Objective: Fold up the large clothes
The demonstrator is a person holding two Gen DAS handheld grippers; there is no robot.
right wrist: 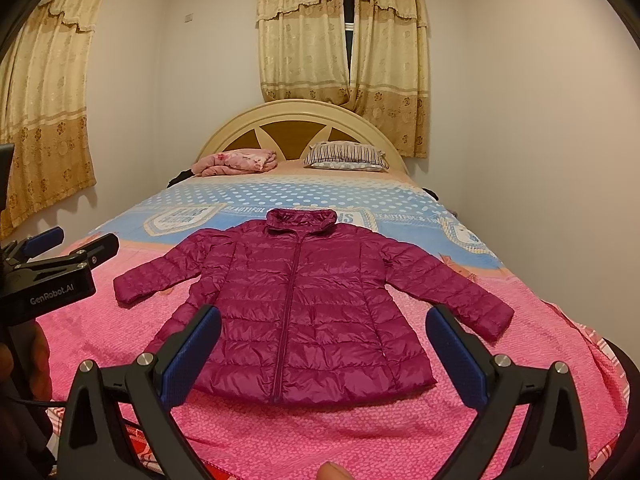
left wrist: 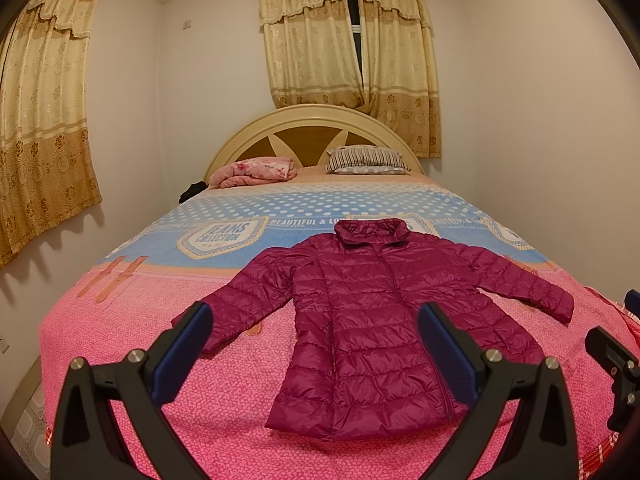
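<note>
A magenta quilted puffer jacket (left wrist: 376,320) (right wrist: 304,300) lies flat and zipped on the pink end of the bed (left wrist: 120,340), collar toward the headboard, both sleeves spread outward. My left gripper (left wrist: 316,320) hovers open above the jacket's hem, with nothing between its blue pads. My right gripper (right wrist: 324,324) is likewise open over the lower half of the jacket, holding nothing. In the right wrist view the left gripper (right wrist: 64,248) also shows at the left edge. In the left wrist view, part of the right gripper (left wrist: 612,352) shows at the right edge.
A pink folded blanket (left wrist: 252,172) and a striped pillow (left wrist: 366,160) rest by the cream headboard (left wrist: 312,120). Walls stand close on both sides of the bed, with curtains (left wrist: 348,40) behind and to the left. A fingertip (right wrist: 334,472) shows at the bottom edge.
</note>
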